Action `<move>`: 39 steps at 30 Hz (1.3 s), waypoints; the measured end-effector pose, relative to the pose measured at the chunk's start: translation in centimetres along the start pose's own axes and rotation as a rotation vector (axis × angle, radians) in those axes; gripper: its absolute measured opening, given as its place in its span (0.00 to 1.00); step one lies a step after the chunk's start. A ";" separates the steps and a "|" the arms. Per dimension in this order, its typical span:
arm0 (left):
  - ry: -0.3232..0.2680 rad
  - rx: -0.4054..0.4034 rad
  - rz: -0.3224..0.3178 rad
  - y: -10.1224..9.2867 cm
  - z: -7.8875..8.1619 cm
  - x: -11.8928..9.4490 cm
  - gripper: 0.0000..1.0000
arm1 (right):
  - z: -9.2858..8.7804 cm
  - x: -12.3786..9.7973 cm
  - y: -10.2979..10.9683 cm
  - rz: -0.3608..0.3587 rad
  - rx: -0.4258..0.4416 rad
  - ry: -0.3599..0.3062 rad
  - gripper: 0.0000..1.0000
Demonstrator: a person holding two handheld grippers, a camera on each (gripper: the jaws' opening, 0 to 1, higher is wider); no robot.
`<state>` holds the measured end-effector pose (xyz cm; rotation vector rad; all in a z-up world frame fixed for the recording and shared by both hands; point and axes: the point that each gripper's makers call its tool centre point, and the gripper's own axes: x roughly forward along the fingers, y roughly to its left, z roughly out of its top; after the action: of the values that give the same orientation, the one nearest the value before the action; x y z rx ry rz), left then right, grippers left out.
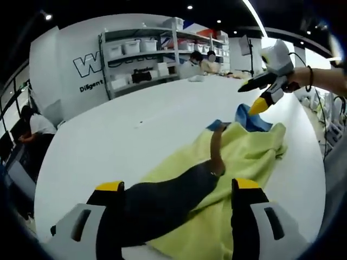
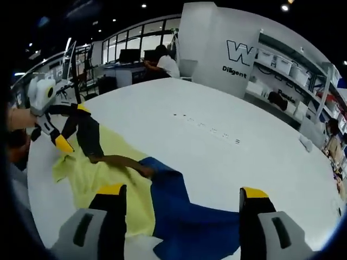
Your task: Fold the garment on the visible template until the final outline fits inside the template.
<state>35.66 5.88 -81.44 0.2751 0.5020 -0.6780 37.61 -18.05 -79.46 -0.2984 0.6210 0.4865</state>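
A yellow garment lies rumpled on the white table, partly over a blue template. My left gripper is open, its jaws wide on either side of a dark-sleeved arm. That arm's hand rests on the garment. My right gripper hovers above the template's far end. In the right gripper view, my right gripper is open above the blue template. The yellow garment spreads to its left. There the left gripper hangs over the cloth and the hand touches the template's edge.
The white table stretches wide beyond the cloth, with a row of small marks on it. Shelves of boxes stand by a lettered wall. A person sits at a desk, and another person sits beside the table.
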 end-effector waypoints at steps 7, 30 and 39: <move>0.018 0.002 -0.015 -0.9 -0.3 1.0 0.69 | 0.2 0.6 0.4 0.009 -0.012 0.001 0.75; 0.088 -0.016 -0.066 -2.1 -2.4 3.3 0.28 | -0.4 6.1 3.2 0.090 -0.037 0.036 0.33; 0.090 -0.036 -0.070 -2.1 -2.4 3.5 0.04 | -0.7 6.9 3.7 0.107 -0.033 0.040 0.13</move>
<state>35.81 3.42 -85.49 0.2558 0.6117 -0.7260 40.25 -12.82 -84.77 -0.3075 0.6705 0.5946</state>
